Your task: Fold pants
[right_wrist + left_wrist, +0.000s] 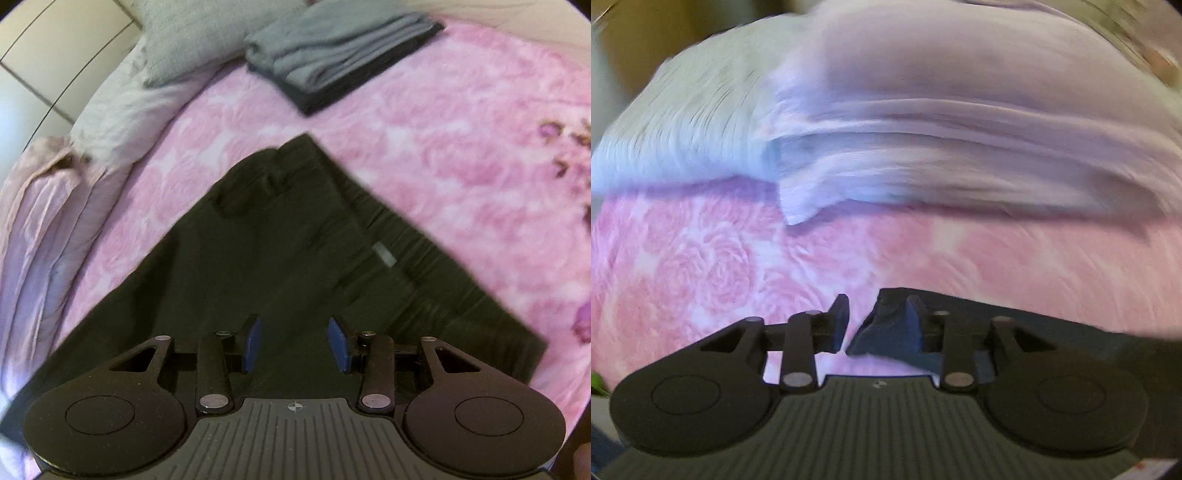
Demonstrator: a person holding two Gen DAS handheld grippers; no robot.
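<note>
Dark pants [280, 236] lie spread on the pink floral bedspread [443, 140], with a small grey label [386, 255] near the waistband. My right gripper [295, 343] hovers over them, jaws open, nothing between its blue pads [253, 343]. The left wrist view is blurred. There my left gripper [879, 323] stands open over the bedspread [701, 266]. A corner of the pants [871, 332] shows in the gap, close to the right finger; pink bedspread shows between that corner and the left finger. I cannot tell whether the cloth touches the right pad.
A folded grey stack of clothes [332, 48] lies on the bed beyond the pants. A grey pillow [192, 33] and rumpled lilac sheets [44, 221] run along the bed's left side. Lilac bedding [960, 122] and a white pillow [690, 125] fill the left wrist view's background.
</note>
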